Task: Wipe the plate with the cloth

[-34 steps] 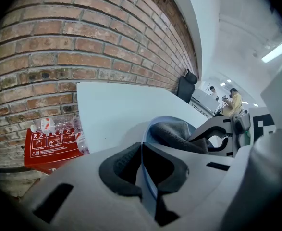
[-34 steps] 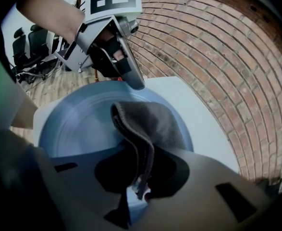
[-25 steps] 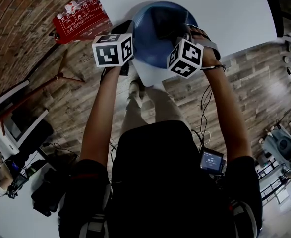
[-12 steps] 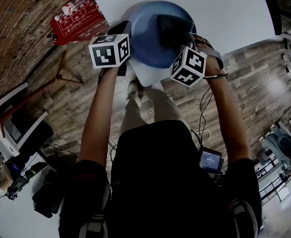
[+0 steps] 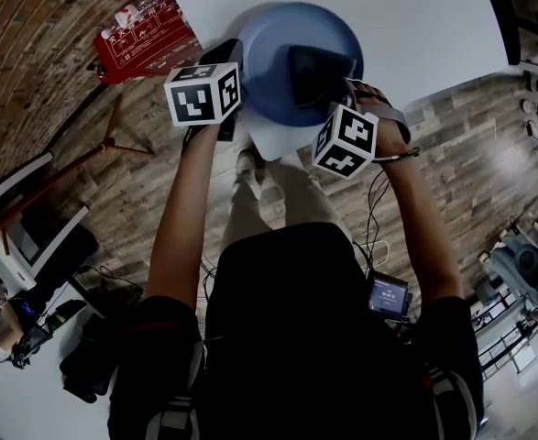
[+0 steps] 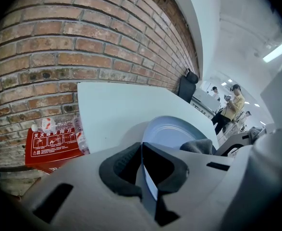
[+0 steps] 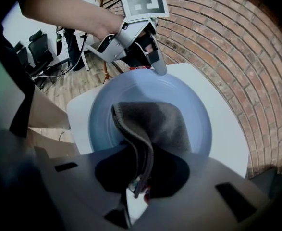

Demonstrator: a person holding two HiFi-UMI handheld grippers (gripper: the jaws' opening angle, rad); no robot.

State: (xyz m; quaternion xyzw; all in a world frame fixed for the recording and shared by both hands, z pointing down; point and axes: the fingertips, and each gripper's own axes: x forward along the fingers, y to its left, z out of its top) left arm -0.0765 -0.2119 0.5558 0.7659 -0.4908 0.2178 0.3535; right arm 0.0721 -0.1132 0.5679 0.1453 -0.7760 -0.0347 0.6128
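Observation:
A blue plate point(image 5: 273, 71) is held at the white table's point(image 5: 415, 26) near edge. My left gripper point(image 6: 141, 154) is shut on the plate's rim point(image 6: 172, 131); the right gripper view shows it point(image 7: 156, 61) clamped on the far rim. My right gripper point(image 7: 137, 189) is shut on a dark grey cloth point(image 7: 157, 124). The cloth hangs folded from its jaws and lies across the plate's point(image 7: 107, 109) inner face. In the head view the cloth point(image 5: 312, 70) covers the plate's right half, just ahead of the right marker cube point(image 5: 345, 137).
A red fire-equipment box point(image 5: 145, 30) stands on the wooden floor left of the table, against the brick wall point(image 6: 59, 47). The table's edge runs right under the plate. Office chairs point(image 7: 35, 49) and people point(image 6: 229, 107) are in the background.
My right gripper has drawn back toward the person, dragging the cloth across the plate toward its near side. The left gripper and plate have hardly shifted.

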